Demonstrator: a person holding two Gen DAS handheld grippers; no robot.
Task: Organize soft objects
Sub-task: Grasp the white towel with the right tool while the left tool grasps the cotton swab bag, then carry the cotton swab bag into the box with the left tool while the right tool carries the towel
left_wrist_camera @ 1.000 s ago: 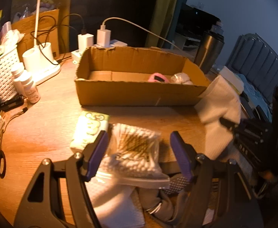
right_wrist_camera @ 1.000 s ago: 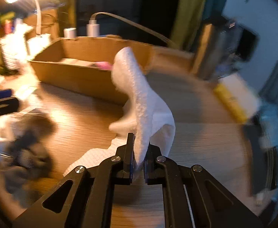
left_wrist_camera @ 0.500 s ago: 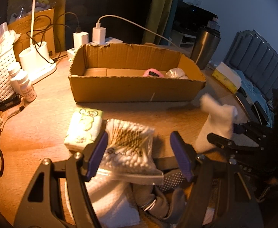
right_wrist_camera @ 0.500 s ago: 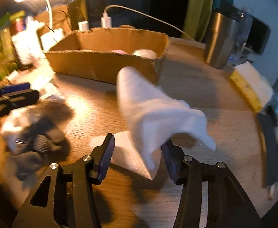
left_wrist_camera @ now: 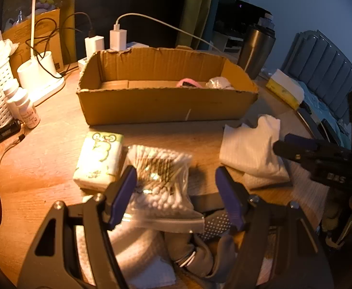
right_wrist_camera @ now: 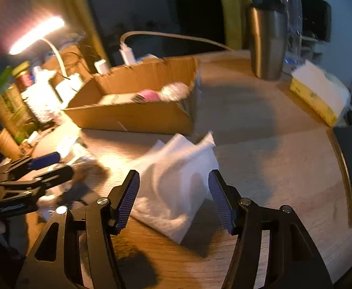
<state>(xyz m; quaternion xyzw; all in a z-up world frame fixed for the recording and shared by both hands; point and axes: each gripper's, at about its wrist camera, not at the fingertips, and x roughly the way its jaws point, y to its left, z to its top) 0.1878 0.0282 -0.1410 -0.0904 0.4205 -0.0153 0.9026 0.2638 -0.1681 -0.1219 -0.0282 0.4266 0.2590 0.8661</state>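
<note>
We have both grippers over the round wooden table [right_wrist_camera: 272, 168], and nothing is in either one. Our right gripper [right_wrist_camera: 173, 200] stands with its jaws spread wide on either side of the white towel [right_wrist_camera: 176, 180], which lies in a crumpled heap on the table just in front of the near right corner of the cardboard box [right_wrist_camera: 137, 118], outside it. Our left gripper [left_wrist_camera: 176, 192] is spread wide too, hovering above the bag of cotton swabs [left_wrist_camera: 161, 180], with the tissue pack [left_wrist_camera: 99, 159] just beside it to the left and a grey garment [left_wrist_camera: 200, 252] with more white cloth bunched at the near edge. Inside the box we see a pink item [left_wrist_camera: 188, 83] and a pale wad [left_wrist_camera: 218, 83] at its right end. The risk here: the towel is loose and lumpy, so a pinch on one peak may lift a single fold and let the rest trail, snagging the box wall or dragging on the tabletop. The slick swab bag looks likely to slip from a shallow bite. Our two grippers sit near each other, so reaching together could knock them.
</note>
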